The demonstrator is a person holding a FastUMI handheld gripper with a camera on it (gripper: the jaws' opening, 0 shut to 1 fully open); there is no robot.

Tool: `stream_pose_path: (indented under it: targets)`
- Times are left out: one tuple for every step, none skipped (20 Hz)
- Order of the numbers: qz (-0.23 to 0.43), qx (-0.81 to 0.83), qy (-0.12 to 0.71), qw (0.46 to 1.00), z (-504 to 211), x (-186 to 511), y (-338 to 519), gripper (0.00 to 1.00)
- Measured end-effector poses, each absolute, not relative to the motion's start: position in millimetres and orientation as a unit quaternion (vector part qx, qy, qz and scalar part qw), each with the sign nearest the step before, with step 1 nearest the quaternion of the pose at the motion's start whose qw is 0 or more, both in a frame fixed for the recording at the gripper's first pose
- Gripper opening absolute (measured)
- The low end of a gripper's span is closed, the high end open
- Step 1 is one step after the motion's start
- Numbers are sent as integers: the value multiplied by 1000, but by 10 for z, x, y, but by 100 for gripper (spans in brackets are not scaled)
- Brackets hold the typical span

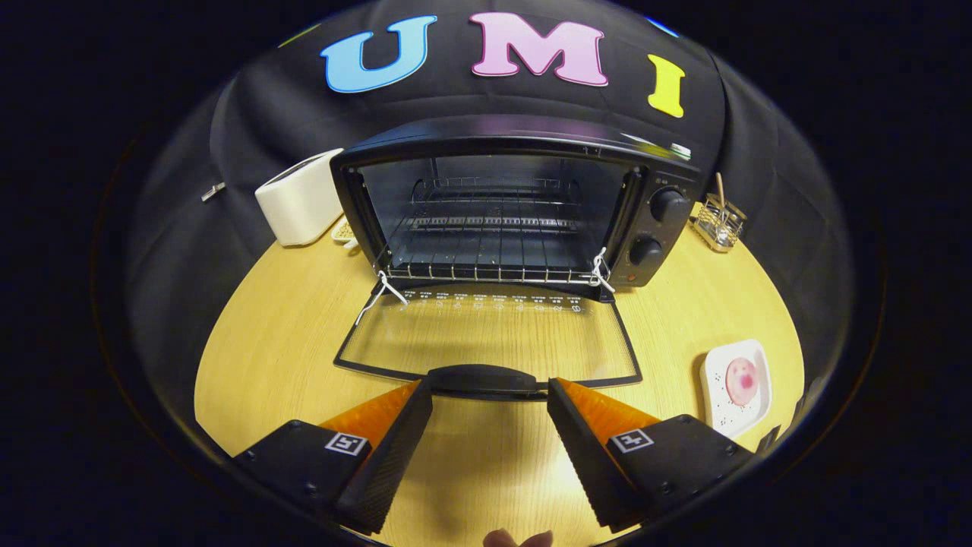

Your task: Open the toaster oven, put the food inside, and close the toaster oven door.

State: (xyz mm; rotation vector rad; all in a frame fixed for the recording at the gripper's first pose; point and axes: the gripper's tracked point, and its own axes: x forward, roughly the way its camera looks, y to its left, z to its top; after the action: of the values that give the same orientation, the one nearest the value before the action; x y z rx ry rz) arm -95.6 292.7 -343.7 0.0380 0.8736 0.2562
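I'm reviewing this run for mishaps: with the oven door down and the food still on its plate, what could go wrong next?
1. The open tongs sit just behind the door handle and might bump the lowered glass door.
2. The pink food looks soft and could slip or squash.
3. It could snag the wire rack.

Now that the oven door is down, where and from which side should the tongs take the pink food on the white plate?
Grip the pink round food across its two sides, coming from above: it lies flat on the small white plate, which stands to the right of the open glass door, and its low rounded shape probably offers no edge from the front. The tongs are open, at the door handle.
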Motion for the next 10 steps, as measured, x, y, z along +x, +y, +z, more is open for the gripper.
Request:
stream_pose_path:
  targets:
    - [125,21,425,896,-3440,-973,2893,100]
    - [128,24,427,895,-3422,-982,2864,100]
    - [135,27,429,893,-3385,-978,2846,100]
    - [145,28,429,891,-3329,-959,2820,100]
    - [155,27,428,890,-3265,-963,2779,100]
    - [168,26,430,887,-3194,-960,2743,100]
    - [180,28,433,883,-3110,-969,2681,100]
    - [191,32,438,878,-3028,-973,2604,100]
    - [200,34,444,873,-2947,-989,2499,100]
    - [206,35,451,868,-2879,-1001,2380,100]
